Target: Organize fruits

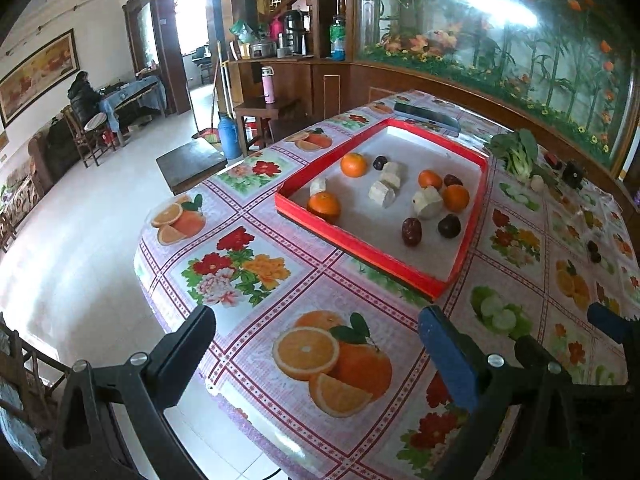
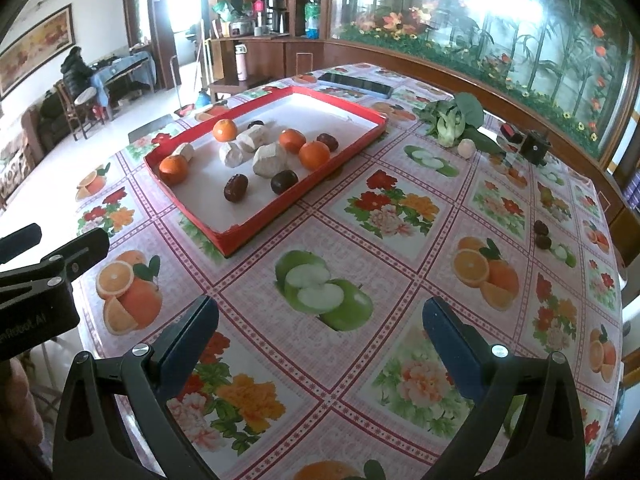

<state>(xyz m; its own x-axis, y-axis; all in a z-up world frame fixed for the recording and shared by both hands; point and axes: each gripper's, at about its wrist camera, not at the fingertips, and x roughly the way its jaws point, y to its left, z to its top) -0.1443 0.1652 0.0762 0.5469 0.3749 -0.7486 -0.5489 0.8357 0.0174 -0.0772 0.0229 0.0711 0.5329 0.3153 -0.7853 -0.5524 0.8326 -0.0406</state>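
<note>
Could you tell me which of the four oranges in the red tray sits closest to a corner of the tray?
The orange beside the tray's left corner, next to a pale chunk; the other three sit nearer the middle.

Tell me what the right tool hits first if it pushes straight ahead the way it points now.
The right tool is open and empty over bare tablecloth. Straight ahead, the way looks free until the red tray; its near corner likely comes first, though depth is uncertain in the fisheye.

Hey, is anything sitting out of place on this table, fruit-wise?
Yes. Two dark dates lie loose on the tablecloth near its right edge, well apart from the red tray that holds the oranges, other dates and pale chunks.
</note>
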